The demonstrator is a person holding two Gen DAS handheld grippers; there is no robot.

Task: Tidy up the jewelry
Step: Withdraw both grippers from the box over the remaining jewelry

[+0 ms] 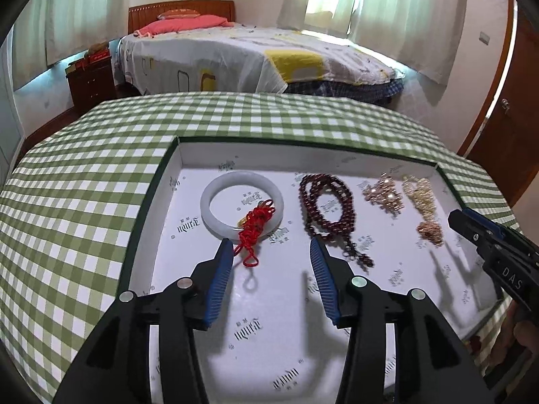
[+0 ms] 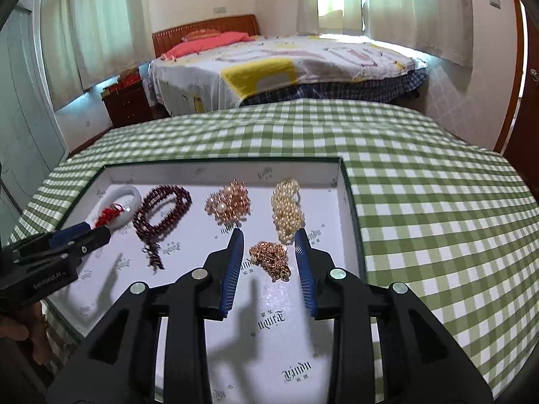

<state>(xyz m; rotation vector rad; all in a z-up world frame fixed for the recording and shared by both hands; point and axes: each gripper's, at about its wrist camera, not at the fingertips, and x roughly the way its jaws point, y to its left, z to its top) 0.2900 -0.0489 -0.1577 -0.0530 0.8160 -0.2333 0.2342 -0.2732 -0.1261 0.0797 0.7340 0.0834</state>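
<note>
A: Shallow white paper-lined box tray on the green-and-white checked worktop. Five pieces in it, left to right: pale white jade bangle with a red knotted cord charm lying across its near rim; dark red bead strand, coiled; rose-gold bead cluster; cream pearl strand, far right; small coppery chain heap just near of the pearls.

B: Tongs?

A: Left tongs wide open, empty, tips low over the tray, one beside the cord's tail, the other near the bead strand's tassel end. Right tongs also open, empty, with the coppery chain heap between the blue pads, apart from both.

B: Beyond?

A: Bed with patterned sheet, curtains.
</note>
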